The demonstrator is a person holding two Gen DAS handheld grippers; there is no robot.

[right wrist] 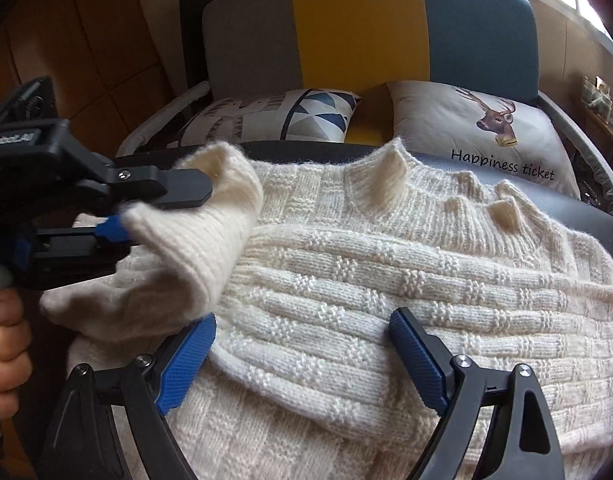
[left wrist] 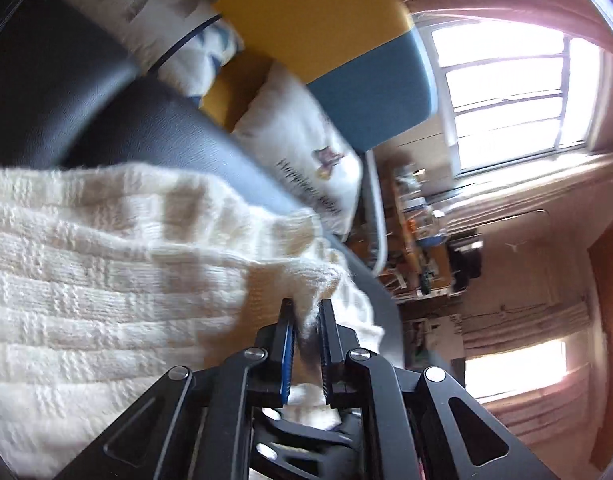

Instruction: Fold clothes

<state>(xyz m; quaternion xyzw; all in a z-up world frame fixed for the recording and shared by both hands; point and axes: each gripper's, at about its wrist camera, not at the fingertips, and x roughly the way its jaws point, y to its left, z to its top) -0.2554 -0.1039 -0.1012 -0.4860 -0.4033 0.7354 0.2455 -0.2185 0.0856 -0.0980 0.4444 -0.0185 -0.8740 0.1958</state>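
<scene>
While the cream knitted sweater (right wrist: 386, 280) lies spread across a dark padded surface (right wrist: 546, 196) in front of a sofa (right wrist: 358, 28), the left gripper (right wrist: 122, 216) is pinching the cuff end of 1 sleeve (right wrist: 210, 232) and holds it raised over the body of the garment. Seen from the left wrist view, a wad of wool sits between its nearly closed pads (left wrist: 324, 340).

The right gripper (right wrist: 302, 354) hovers low over the sweater's middle, fingers spread wide, gripping nothing; whether they touch the knit I cannot tell.

2 cushions (right wrist: 486, 132) rest on the sofa seat just behind the collar (right wrist: 386, 176).

Risk notes:
- The bite on the sleeve looks shallow. Loose, stretchy wool could slip out if pulled sideways, dropping the sleeve crooked.
- Nothing pins the body; dragging the sleeve may bunch or shift the whole garment on the smooth padding.
- Ridged pads could snag a loop of yarn on release.
</scene>
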